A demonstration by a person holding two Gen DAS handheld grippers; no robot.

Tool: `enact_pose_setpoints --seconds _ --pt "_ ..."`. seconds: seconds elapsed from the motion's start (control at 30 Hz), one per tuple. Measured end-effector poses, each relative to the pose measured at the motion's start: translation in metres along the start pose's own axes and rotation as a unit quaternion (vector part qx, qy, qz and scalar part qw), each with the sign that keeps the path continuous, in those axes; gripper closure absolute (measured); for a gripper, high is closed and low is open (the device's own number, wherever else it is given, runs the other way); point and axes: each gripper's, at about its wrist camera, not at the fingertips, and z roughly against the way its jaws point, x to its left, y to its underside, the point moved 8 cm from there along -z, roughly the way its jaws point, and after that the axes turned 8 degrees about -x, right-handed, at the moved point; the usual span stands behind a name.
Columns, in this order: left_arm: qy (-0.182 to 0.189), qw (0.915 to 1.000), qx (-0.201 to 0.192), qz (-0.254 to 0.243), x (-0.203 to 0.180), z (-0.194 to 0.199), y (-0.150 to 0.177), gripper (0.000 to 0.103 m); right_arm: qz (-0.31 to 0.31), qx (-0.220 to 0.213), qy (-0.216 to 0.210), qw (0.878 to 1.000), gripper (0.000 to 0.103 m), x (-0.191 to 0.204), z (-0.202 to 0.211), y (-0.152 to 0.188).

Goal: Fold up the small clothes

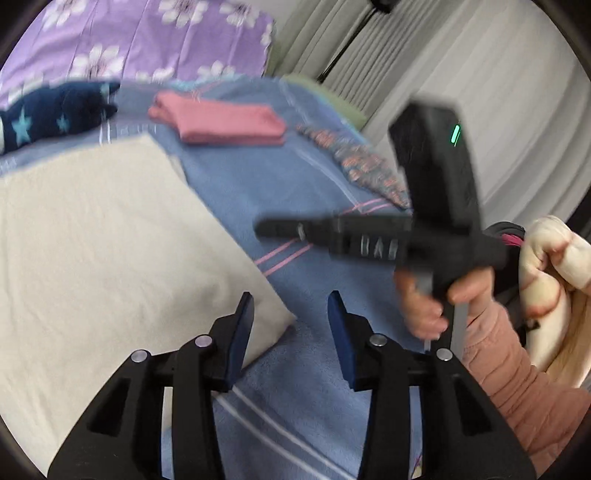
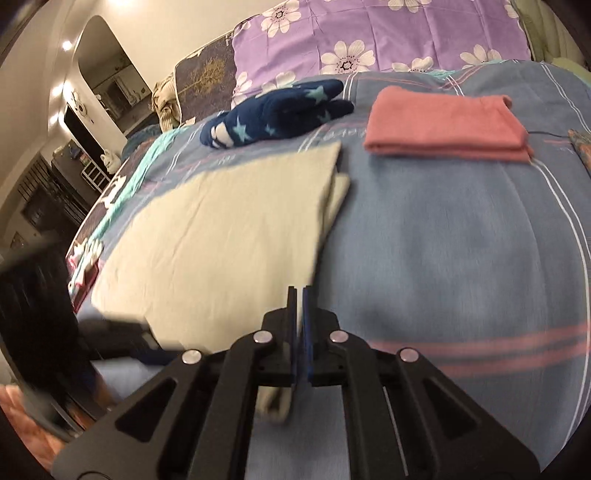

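Note:
A cream cloth (image 1: pixel 103 251) lies folded flat on the blue striped bedspread (image 1: pixel 306 184); it also shows in the right wrist view (image 2: pixel 221 236). My left gripper (image 1: pixel 291 306) is open and empty, just off the cloth's near right corner. My right gripper (image 2: pixel 300 295) is shut, its jaws together at the cloth's near edge, with a bit of cream fabric showing under the jaws. In the left wrist view the right gripper's body (image 1: pixel 436 206) is held by a hand above the bedspread, blurred.
A folded pink cloth (image 2: pixel 443 125) and a navy star-patterned garment (image 2: pixel 273 110) lie farther back on the bed. A patterned cloth (image 1: pixel 362 162) lies at the right. A purple floral pillow (image 2: pixel 369 33) is behind. Curtains (image 1: pixel 480 74) hang at the right.

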Motion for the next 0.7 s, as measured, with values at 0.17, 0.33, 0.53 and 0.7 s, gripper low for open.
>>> enact_pose_setpoints --seconds 0.17,0.33,0.53,0.7 --pt "-0.08 0.9963 -0.032 -0.003 0.036 0.038 0.002 0.061 0.002 0.007 -0.028 1.0 0.098 0.026 0.004 0.019" --pt "-0.177 0.9819 -0.062 0.027 0.1 0.085 0.016 0.061 0.041 0.056 0.065 0.995 0.1 0.021 -0.023 0.056" --pt "-0.278 0.9478 -0.105 0.116 0.192 0.178 0.05 0.055 0.038 0.032 0.107 0.993 0.094 0.034 -0.008 0.045" --pt "-0.342 0.9118 -0.164 0.156 0.247 0.267 0.07 0.074 0.126 0.015 0.098 0.987 0.078 0.101 -0.018 0.017"
